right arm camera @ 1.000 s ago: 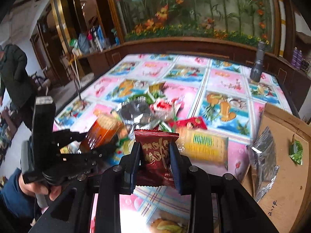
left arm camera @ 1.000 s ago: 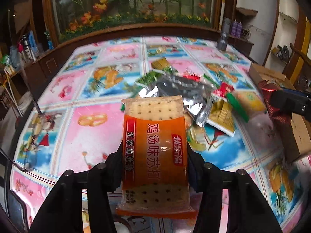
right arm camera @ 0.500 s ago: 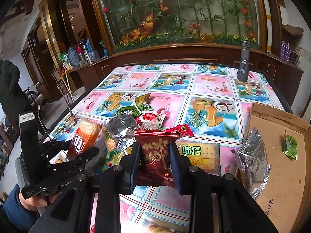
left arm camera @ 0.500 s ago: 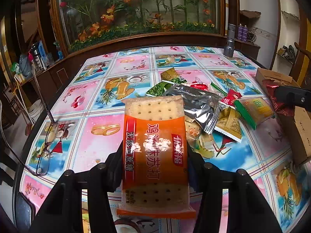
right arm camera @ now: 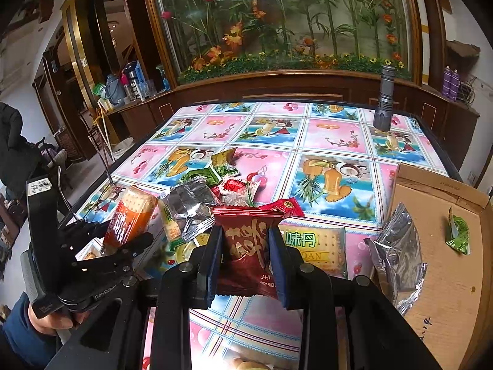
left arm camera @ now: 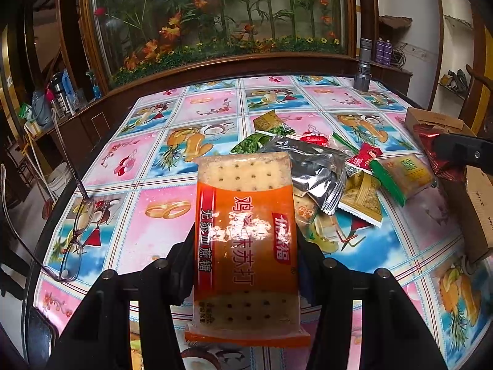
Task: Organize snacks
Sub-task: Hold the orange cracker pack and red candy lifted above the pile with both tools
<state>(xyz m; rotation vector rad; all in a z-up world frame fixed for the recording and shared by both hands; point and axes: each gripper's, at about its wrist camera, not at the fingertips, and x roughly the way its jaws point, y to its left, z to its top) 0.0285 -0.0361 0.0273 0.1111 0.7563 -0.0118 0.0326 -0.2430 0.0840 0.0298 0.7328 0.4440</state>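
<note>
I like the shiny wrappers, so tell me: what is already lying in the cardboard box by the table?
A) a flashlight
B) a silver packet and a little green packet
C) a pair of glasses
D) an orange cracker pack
B: in the right wrist view the cardboard box holds a silver packet and a small green packet; the orange cracker pack is in the left gripper.
</note>
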